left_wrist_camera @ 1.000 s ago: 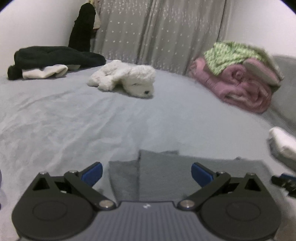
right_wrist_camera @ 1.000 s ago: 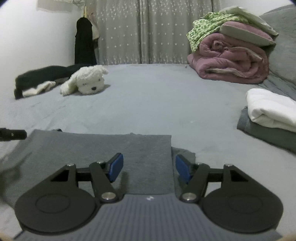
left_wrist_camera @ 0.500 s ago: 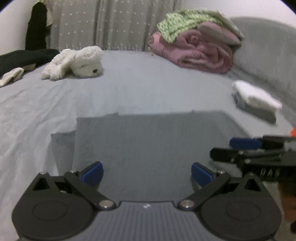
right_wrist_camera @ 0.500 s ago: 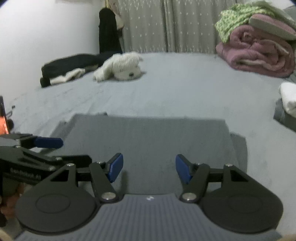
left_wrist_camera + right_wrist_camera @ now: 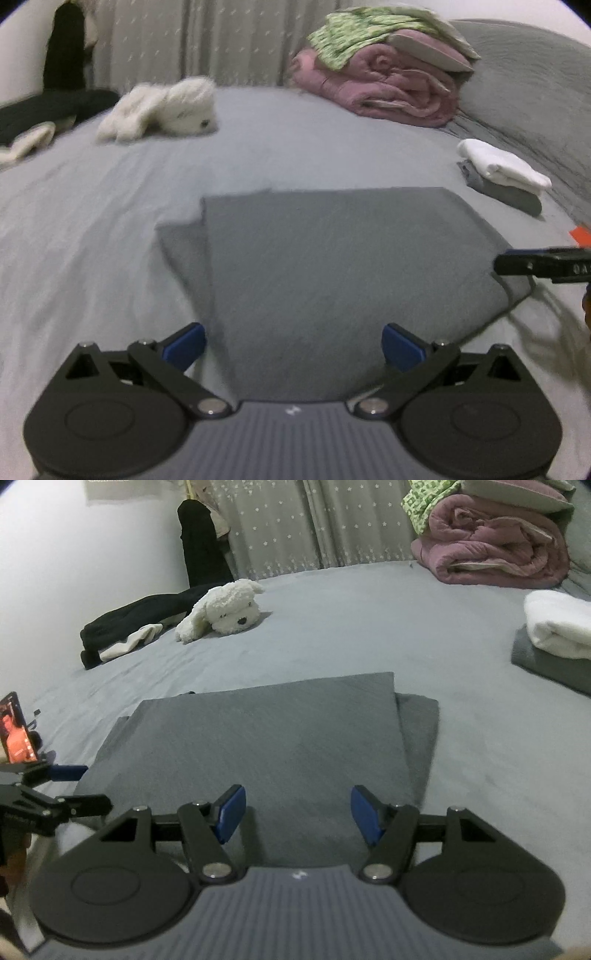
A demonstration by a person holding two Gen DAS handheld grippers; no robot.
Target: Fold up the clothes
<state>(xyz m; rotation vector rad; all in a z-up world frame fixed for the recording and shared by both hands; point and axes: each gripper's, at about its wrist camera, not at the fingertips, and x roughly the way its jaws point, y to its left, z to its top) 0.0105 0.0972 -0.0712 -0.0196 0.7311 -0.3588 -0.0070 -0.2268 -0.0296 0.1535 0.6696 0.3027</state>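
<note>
Both tongs, left (image 5: 293,345) and right (image 5: 297,814), hang apart and empty over the half-folded grey garment (image 5: 258,746) on the bed (image 5: 369,635), probably lining up another fold

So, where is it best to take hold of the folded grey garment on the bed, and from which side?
Probably at the near edge of the grey garment, from the near side. It lies flat, both open grippers, left and right, already face that edge, and its side layers are stepped and uneven.
</note>
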